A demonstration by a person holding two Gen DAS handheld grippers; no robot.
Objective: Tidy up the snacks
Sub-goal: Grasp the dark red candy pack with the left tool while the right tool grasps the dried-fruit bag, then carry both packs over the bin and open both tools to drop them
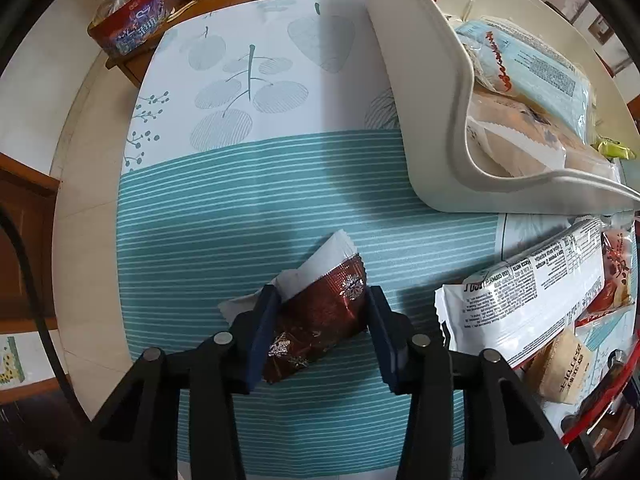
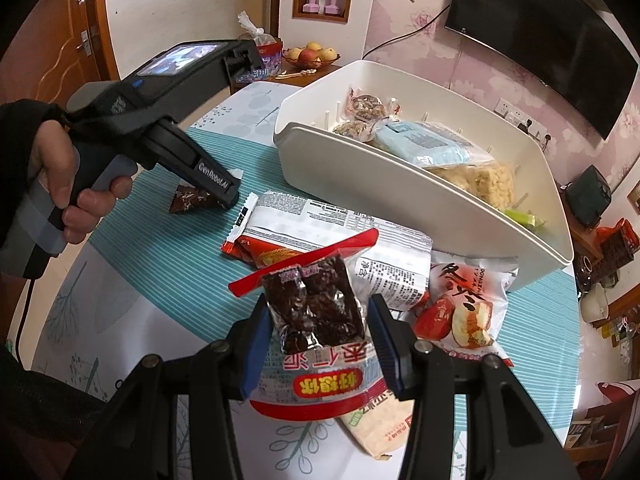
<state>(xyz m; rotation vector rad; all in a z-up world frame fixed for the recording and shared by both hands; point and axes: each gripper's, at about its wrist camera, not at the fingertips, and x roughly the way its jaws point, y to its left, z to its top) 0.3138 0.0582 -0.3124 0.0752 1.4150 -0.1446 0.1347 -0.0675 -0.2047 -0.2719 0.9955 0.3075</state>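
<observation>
A dark red foil snack packet (image 1: 316, 332) with a white wrapper under it lies on the teal striped tablecloth (image 1: 240, 200). My left gripper (image 1: 320, 320) points straight down, shut on it, both blue pads pressing its sides. The right wrist view shows the same left gripper (image 2: 228, 200) down at that packet (image 2: 188, 200), held by a person's hand (image 2: 60, 176). My right gripper (image 2: 320, 332) is shut on a clear packet of dark dried fruit (image 2: 312, 300) with a red top strip. A white bin (image 2: 360, 184) holding several snacks stands behind; its wall (image 1: 432, 120) rises to the upper right.
Loose snacks lie in front of the bin: a large white printed bag (image 2: 320, 216), a red apple-slice packet (image 2: 460, 308), a beige packet (image 2: 380, 428). A fruit bowl (image 2: 312, 54) and a bagged red box (image 1: 128, 20) sit on a wooden side table beyond the table's far edge.
</observation>
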